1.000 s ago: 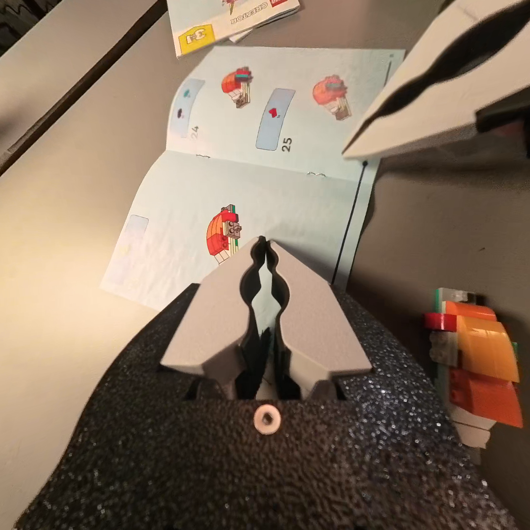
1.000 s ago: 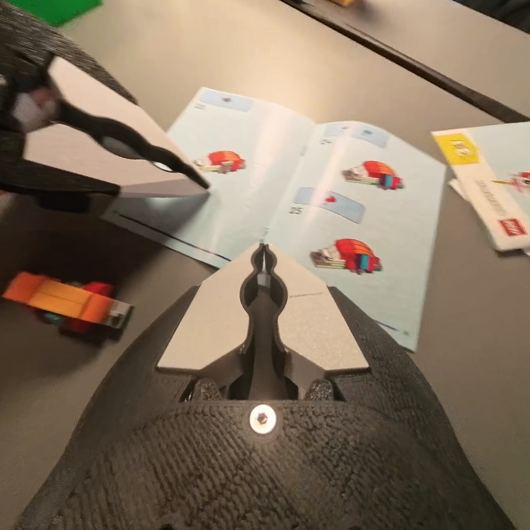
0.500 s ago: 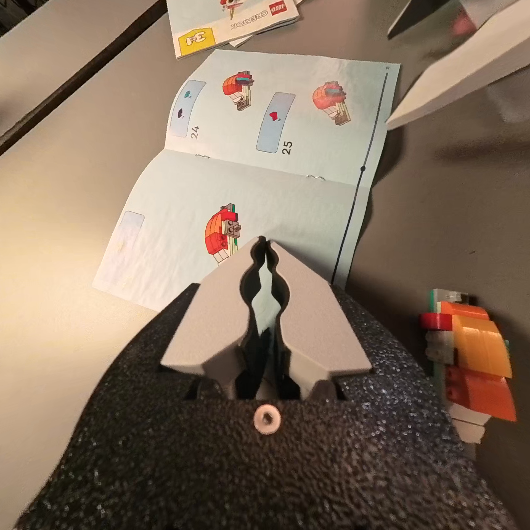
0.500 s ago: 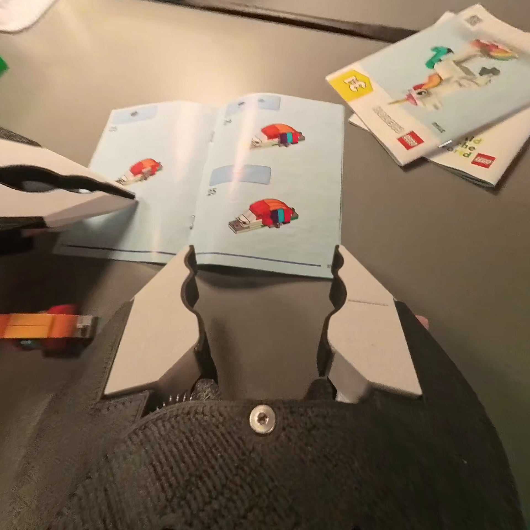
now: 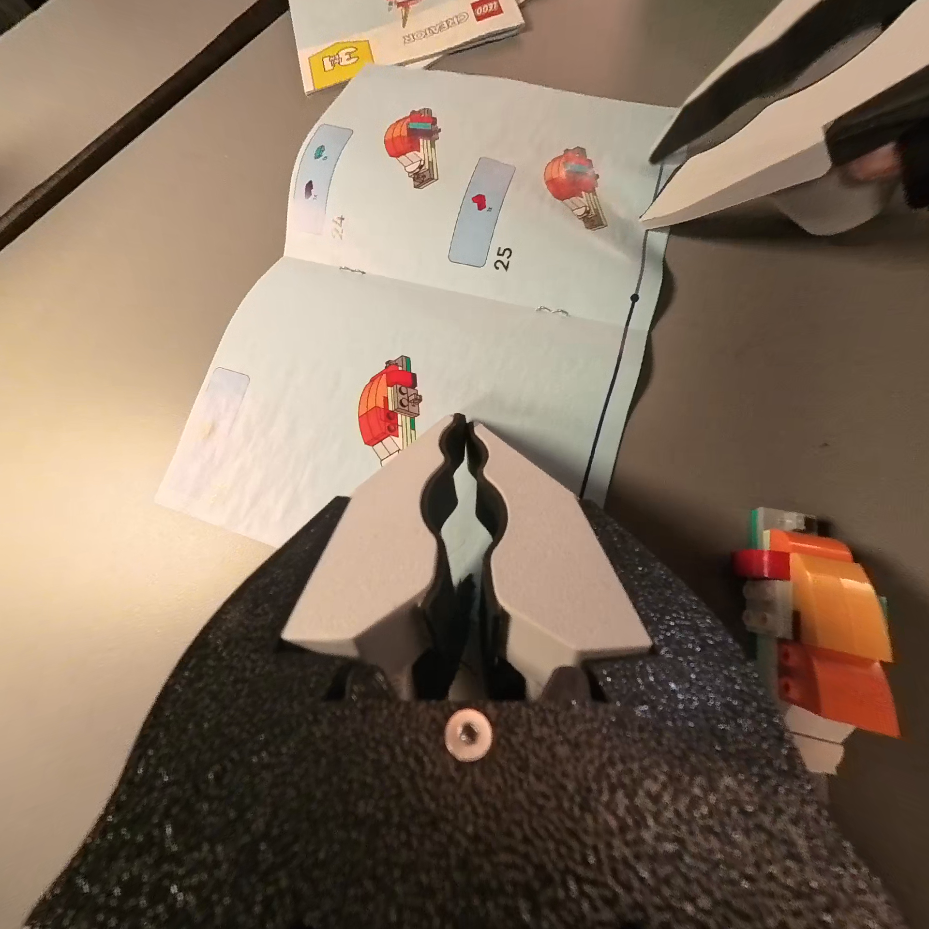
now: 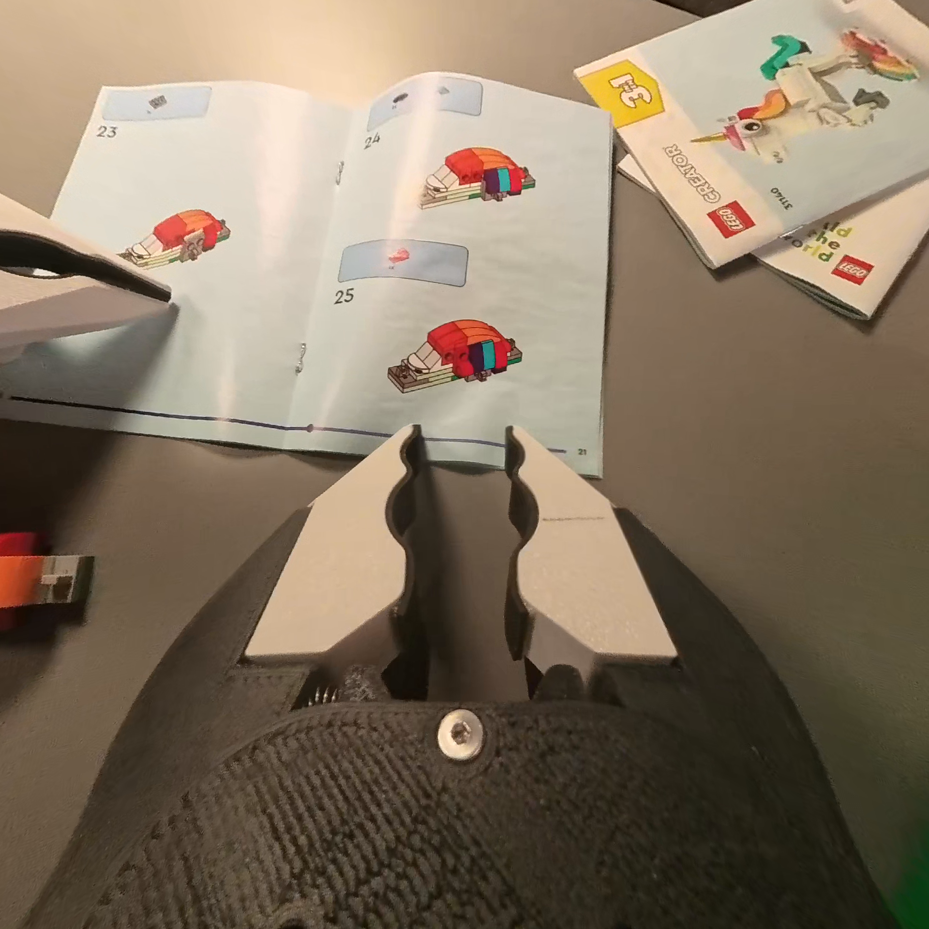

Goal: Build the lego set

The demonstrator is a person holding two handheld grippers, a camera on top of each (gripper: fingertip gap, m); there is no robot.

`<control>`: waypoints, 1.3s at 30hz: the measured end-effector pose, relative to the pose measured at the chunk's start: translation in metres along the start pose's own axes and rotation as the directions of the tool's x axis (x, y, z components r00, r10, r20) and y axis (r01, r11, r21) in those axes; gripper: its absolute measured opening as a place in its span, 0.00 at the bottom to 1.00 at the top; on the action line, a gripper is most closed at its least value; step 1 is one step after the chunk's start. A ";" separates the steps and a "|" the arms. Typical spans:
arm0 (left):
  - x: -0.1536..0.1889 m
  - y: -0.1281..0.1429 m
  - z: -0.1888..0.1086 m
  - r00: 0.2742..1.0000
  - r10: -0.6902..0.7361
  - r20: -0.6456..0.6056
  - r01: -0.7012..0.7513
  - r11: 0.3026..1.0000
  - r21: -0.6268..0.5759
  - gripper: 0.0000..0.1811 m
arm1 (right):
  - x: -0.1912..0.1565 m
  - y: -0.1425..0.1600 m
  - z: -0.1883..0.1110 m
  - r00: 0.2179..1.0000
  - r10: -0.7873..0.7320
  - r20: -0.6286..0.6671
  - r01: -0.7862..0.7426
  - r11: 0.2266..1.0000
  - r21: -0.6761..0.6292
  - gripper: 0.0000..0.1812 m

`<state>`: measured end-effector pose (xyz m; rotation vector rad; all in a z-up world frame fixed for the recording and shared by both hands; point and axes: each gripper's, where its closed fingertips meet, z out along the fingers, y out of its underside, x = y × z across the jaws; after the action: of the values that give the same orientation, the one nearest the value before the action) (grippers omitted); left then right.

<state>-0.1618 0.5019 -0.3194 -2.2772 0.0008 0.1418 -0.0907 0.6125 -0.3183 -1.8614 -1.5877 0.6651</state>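
A partly built lego model (image 5: 824,633) of orange, red, white and grey bricks lies on the grey table to the right of my left gripper (image 5: 460,420). It also shows at the left edge of the right wrist view (image 6: 45,583). My left gripper is shut and empty, its tips over the open instruction booklet (image 5: 452,301). My right gripper (image 6: 462,430) is open and empty, its tips at the near edge of the booklet (image 6: 327,276). It shows at the top right of the left wrist view (image 5: 648,188).
Two closed booklets (image 6: 779,151) lie stacked beyond the open one, also in the left wrist view (image 5: 412,40). A dark seam (image 5: 125,115) crosses the table at the far left. The left gripper's tip (image 6: 151,296) reaches over the booklet's left page.
My right gripper has opened from shut, swung away from the booklet and come back to its near edge, now less wide. My left gripper stays shut and barely moved.
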 end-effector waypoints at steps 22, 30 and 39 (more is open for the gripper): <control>0.000 0.000 0.000 1.000 -0.023 -0.019 0.023 1.000 0.003 0.00 | 0.001 -0.001 -0.012 0.985 0.093 0.144 -0.105 0.992 0.076 0.49; 0.001 -0.001 0.001 0.998 -0.039 -0.055 0.039 0.999 0.006 0.00 | 0.000 0.006 -0.009 0.992 0.096 0.086 -0.096 0.995 0.001 0.48; 0.003 -0.001 0.002 0.994 -0.060 -0.096 0.062 0.998 0.012 0.00 | -0.034 -0.008 -0.008 0.951 0.136 0.277 -0.153 0.987 0.040 0.46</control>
<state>-0.1589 0.5039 -0.3198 -2.2640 -0.0174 0.0010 -0.0958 0.5785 -0.3073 -1.9183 -1.5874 1.0649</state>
